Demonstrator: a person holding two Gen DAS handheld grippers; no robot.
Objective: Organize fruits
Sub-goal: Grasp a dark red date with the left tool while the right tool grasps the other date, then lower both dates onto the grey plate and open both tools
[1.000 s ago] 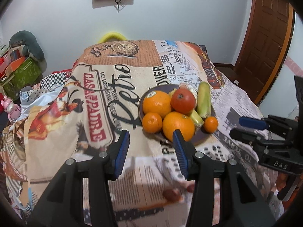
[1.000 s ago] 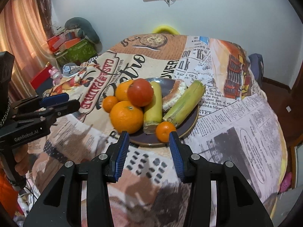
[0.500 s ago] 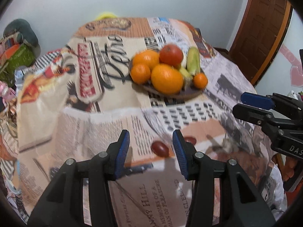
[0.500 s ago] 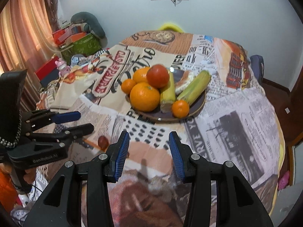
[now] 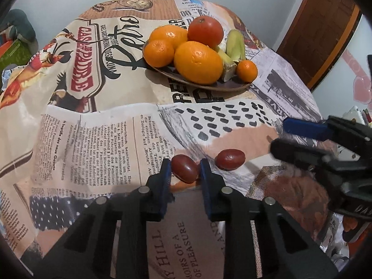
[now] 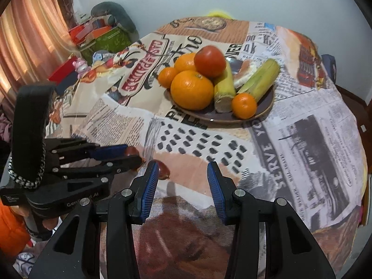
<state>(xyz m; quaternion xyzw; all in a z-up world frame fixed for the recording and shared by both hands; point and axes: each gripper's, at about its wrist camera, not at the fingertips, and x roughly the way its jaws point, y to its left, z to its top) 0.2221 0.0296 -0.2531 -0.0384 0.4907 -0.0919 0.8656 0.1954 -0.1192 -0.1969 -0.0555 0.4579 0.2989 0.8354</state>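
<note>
Two small dark-red fruits lie near the table's front edge. My left gripper (image 5: 185, 167) is shut on the left red fruit (image 5: 184, 168), its blue pads touching both sides. The second red fruit (image 5: 229, 159) lies just to its right, also showing in the right wrist view (image 6: 164, 171) beside my left finger. My right gripper (image 6: 183, 177) is open and empty, low over the cloth. A brown plate (image 5: 209, 86) further back holds oranges (image 5: 198, 62), a tomato (image 5: 205, 31), small mandarins and corn cobs (image 6: 259, 77).
A newspaper-print cloth (image 5: 104, 121) covers the round table and hangs over its edges. Boxes and toys (image 6: 102, 37) are stacked at the far left by a curtain. A wooden door (image 5: 320, 30) stands at the right.
Both grippers drew back and dropped toward the front edge of the table. My left gripper moved onto the left red fruit and closed on it. The right gripper stayed open.
</note>
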